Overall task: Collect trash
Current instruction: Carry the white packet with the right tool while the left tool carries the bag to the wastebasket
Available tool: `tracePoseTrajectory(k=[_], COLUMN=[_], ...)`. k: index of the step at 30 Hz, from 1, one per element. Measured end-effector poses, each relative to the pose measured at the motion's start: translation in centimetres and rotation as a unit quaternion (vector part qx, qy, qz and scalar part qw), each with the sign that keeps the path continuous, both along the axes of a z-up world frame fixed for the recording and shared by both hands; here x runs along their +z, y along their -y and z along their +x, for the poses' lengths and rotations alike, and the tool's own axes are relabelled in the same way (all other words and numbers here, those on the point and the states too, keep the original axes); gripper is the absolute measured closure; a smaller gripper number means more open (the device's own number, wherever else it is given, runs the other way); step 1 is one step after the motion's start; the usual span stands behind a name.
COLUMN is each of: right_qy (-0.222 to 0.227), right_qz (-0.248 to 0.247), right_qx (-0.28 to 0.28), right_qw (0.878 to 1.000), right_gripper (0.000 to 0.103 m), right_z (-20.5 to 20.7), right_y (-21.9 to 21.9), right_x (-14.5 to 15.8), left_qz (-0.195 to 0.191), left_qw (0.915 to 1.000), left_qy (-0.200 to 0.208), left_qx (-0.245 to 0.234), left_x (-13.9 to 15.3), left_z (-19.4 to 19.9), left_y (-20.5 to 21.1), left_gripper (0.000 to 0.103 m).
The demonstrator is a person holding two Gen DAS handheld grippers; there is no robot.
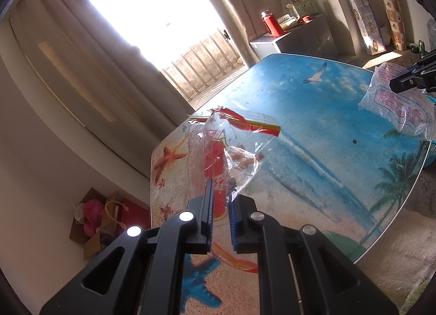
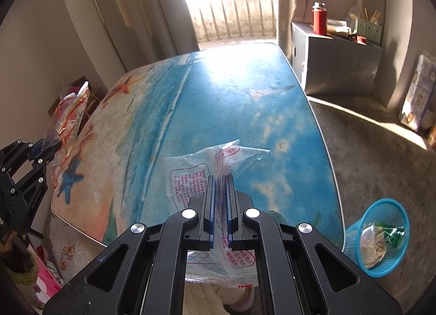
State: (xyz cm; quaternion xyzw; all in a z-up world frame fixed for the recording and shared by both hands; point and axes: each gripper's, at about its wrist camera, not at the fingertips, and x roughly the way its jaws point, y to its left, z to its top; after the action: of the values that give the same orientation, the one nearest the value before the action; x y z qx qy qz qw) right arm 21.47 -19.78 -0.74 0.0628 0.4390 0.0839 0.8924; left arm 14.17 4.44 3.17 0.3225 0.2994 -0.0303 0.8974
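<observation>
Nearest the right wrist camera, the right claw (image 2: pixel 220 179) is clenched on a white plastic wrapper with red print (image 2: pixel 190 173), held above the near end of the desk (image 2: pixel 218 91). Over at the desk's left edge, the left claw (image 1: pixel 220 187) grips a clear, crinkled plastic bag with red and yellow stripes (image 1: pixel 218 135), pinched between its blue pads and lifted off the beach-scene surface. Down on the floor, just beside the desk's right corner, sits a blue mesh basket (image 2: pixel 392 211) with a pale bag and a green wrapper already inside. Both wrappers hang well apart from the basket.
</observation>
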Motion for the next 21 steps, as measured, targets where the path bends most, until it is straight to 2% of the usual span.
tracePoseTrajectory(k=[14, 21], right_qy=[0.018, 0.035], right_qz=[0.032, 0.048], right_qx=[-0.037, -0.091], right_qw=[0.999, 0.994], right_gripper=[0.098, 0.098], right_z=[-2.3, -5.0], right_y=[4.2, 9.1], right_x=[0.6, 1.2], left_qz=[0.018, 0.023], left_qw=[0.9995, 0.9971], left_qy=[0.013, 0.031], left_qx=[-0.022, -0.066], left_x=[0.9, 2.0], left_z=[-1.6, -3.0], left_y=[3.1, 7.1], left_gripper=[0.093, 0.093])
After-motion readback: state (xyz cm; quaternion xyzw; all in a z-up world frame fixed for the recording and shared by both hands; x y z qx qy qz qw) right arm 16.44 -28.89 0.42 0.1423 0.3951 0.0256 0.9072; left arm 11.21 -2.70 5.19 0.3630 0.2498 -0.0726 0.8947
